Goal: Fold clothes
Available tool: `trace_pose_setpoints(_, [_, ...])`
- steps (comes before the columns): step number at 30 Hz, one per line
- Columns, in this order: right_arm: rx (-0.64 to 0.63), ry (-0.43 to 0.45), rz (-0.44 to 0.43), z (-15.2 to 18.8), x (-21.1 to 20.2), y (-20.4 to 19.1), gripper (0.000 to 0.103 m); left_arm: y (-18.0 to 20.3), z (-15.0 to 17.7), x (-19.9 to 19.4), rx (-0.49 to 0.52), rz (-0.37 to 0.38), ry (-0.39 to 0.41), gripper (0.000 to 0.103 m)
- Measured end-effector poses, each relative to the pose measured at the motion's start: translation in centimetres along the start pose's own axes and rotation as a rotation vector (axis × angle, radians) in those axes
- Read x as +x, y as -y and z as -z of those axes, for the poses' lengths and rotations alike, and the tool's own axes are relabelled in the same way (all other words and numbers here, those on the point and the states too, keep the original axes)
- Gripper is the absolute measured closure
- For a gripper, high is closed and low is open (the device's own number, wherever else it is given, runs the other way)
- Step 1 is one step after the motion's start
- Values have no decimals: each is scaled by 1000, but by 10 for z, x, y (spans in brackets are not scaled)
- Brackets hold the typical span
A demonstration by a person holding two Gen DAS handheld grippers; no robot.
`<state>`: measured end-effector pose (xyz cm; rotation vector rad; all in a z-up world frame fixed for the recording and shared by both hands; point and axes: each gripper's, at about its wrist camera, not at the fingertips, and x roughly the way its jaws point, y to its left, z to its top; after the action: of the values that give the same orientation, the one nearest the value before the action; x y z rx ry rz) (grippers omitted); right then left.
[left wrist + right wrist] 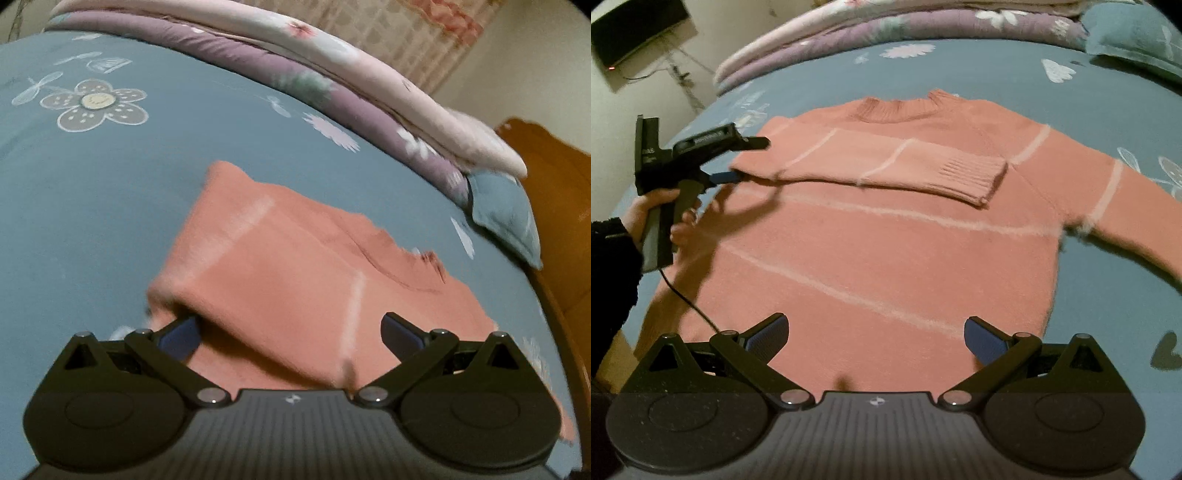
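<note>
Jaws spread wide on the left gripper [291, 334], with the folded-over sleeve [266, 266] of the salmon sweater [424, 295] running away toward 12 o'clock between them; one fingertip [181, 336] is tucked under the fold at 9 o'clock, nothing pinched.

From the right wrist, the right gripper [875, 339] also stands spread and empty, hovering over the hem. The sweater lies flat on the blue floral bedsheet [997, 70], collar at 12 o'clock. The second sleeve [1137, 214] stretches out unfolded toward 3 o'clock, so I'd judge the right gripper nearer for it. A hand [650, 210] holds the left gripper at 9 o'clock.
</note>
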<state>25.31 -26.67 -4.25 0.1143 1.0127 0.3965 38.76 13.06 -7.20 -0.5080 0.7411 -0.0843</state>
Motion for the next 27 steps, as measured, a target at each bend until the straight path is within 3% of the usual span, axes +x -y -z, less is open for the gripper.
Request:
trace_pose_setpoints(4, [51, -8, 83, -4, 6, -8, 0, -19, -5, 2, -11, 48, 31, 6])
trace_pose_setpoints(6, [71, -3, 119, -7, 9, -15, 0, -29, -2, -5, -4, 64, 45, 20])
trace_pose_setpoints(8, [87, -7, 151, -10, 13, -23, 0, -44, -1, -10, -35, 115, 33, 24])
trace_pose_setpoints(12, [73, -24, 215, -22, 22, -45, 0, -58, -12, -24, -57, 180, -45, 20])
trace_pose_setpoints(14, [54, -19, 227, -30, 22, -54, 0, -47, -24, -41, 38, 171, -33, 14])
trace_pose_setpoints(17, [18, -12, 239, -39, 23, -65, 0, -25, -43, -53, 211, 226, 14, 6])
trace_pose_setpoints(21, [-12, -25, 245, -46, 34, -70, 0, 4, -62, -15, 333, 276, 34, 5])
trace_pose_setpoints(24, [-23, -26, 236, -45, 32, -70, 0, 5, -66, 31, 298, 231, -14, 5])
trace_pose_setpoints(27, [-9, -21, 232, -43, 28, -61, 0, -12, -63, 59, 261, 101, -29, 6])
